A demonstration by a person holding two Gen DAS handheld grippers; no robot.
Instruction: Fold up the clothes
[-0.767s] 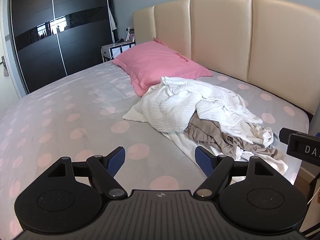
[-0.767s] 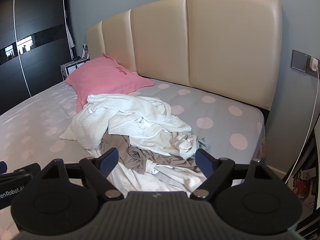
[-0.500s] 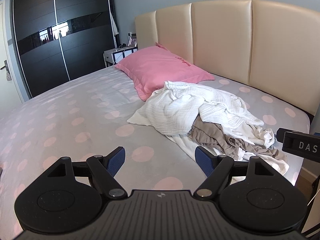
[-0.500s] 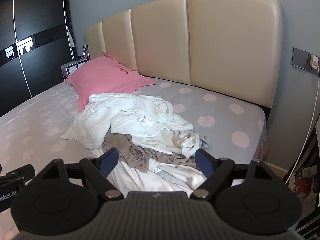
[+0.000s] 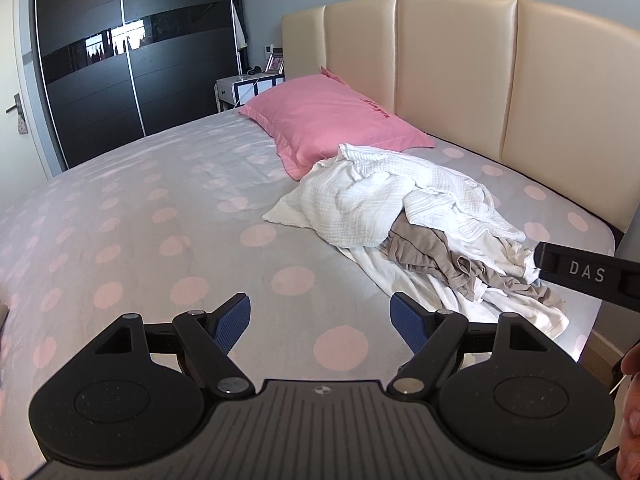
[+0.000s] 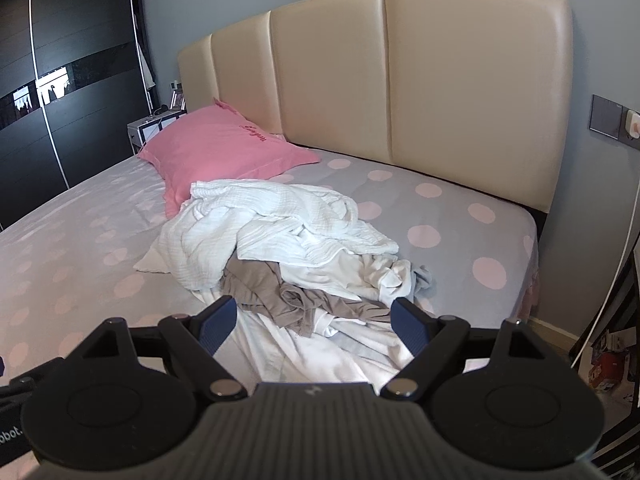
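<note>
I've got both tools over the bed with the grey, pink-dotted sheet (image 5: 168,208). My left tool (image 5: 320,318) is released, blue pads spread wide, nothing between them, only bare sheet below. My right tool (image 6: 310,322) is also released, jaws wide, hovering above the near edge of the crumpled pile of white and taupe clothes (image 6: 288,248) without touching it. The pile lies on the sheet near the cream padded headboard (image 6: 460,80), its far end touching the pink pillow (image 6: 216,152). A white textured garment (image 5: 384,200) sits on top, a taupe garment (image 5: 432,256) bunched under it, a smoother white piece (image 6: 320,356) spread toward me. In the left view the right tool's black body marked DAS (image 5: 588,276) pokes in beside the pile. Dark sliding wardrobe (image 5: 120,60) behind.
</note>
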